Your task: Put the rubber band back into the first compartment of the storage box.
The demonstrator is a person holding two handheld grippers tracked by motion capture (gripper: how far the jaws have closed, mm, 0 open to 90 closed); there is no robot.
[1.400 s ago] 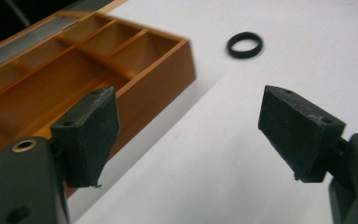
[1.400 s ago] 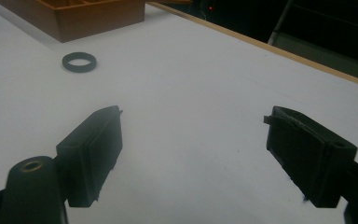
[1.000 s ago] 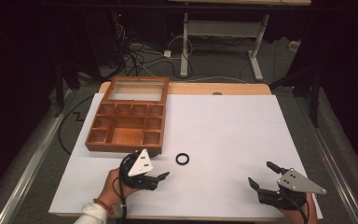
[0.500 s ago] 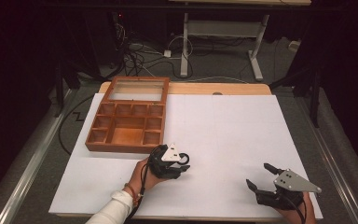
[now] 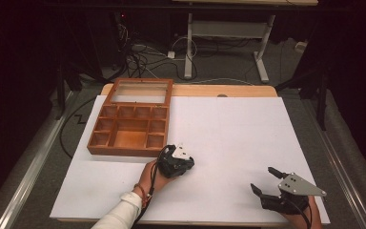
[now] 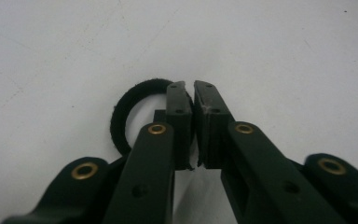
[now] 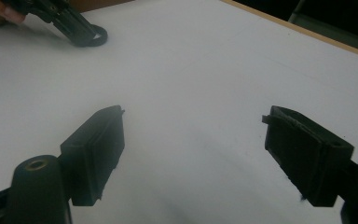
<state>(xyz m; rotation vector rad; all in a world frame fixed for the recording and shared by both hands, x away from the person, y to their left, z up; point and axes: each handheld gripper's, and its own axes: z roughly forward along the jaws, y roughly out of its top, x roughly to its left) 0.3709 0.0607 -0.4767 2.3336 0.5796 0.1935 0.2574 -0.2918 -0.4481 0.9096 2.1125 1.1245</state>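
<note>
Your left tool (image 6: 189,95) has moved off toward the wooden tray's (image 5: 129,125) near-right corner and pinched the black ring (image 6: 129,112) lying there, ready to lift, while your right tool (image 7: 193,156) waits wide.

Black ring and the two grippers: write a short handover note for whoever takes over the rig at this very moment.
Left gripper: jaws nearly closed on the rim of the black ring, which lies flat on the white sheet.
Right gripper: jaws wide open, holding nothing, low over the sheet near the table's front edge.
Wooden box: open, compartments look empty.
Done: ring pinched.
Left: probably lift it, perhaps into the box.
</note>
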